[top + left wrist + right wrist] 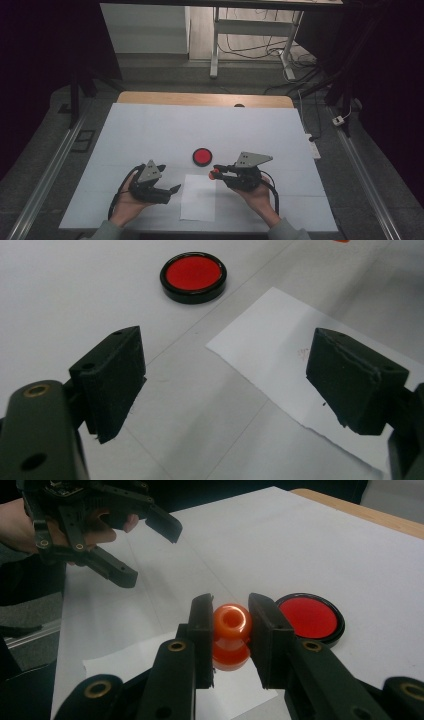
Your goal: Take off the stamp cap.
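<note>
From above, the right gripper is clenching an orange stamp over the paper's far edge, near the table's front edge. The left gripper is hanging released, jaws wide over the paper's corner. In the right gripper view, the stamp is sitting squeezed between the jaws, beside the ink pad.

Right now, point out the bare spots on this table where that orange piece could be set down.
Bare room: the white table cover beyond the red ink pad, and both outer flanks beside the hands. The paper sheet lies bare too. Crowded: around the orange stamp, gripped by the right gripper, near the pad and the left gripper.
</note>
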### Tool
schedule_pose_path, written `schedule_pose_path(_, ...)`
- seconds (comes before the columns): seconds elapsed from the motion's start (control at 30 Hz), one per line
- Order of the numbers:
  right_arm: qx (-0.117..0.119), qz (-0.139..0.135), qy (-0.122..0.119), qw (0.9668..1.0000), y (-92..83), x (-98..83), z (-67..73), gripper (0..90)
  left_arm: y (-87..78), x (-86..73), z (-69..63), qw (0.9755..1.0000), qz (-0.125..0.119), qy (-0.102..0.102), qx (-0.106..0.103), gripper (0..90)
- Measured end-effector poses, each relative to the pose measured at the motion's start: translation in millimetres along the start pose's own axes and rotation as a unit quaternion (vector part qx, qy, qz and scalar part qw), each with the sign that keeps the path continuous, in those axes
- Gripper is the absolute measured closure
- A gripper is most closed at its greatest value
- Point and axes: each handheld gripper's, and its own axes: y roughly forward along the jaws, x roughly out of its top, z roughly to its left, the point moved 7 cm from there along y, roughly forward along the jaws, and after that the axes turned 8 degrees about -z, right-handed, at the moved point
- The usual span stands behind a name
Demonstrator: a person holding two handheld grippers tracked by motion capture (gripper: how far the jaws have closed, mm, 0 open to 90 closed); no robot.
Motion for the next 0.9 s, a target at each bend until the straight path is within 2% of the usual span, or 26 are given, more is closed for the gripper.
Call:
schedule_pose_path(0.53,-0.001,-0.001,-0.001,1.0,-0.1,0.5,0.3,72.1,17.8,13.9,-15.0,0.9995,0.005,0.02,-0.022,16.7)
schedule_pose_path(0.9,-0.002,-0.002,-0.002,1.0,-0.1,0.7,-0.1,72.1,30.0,22.1,-20.9,0.9992,0.008,0.025,-0.031,16.8)
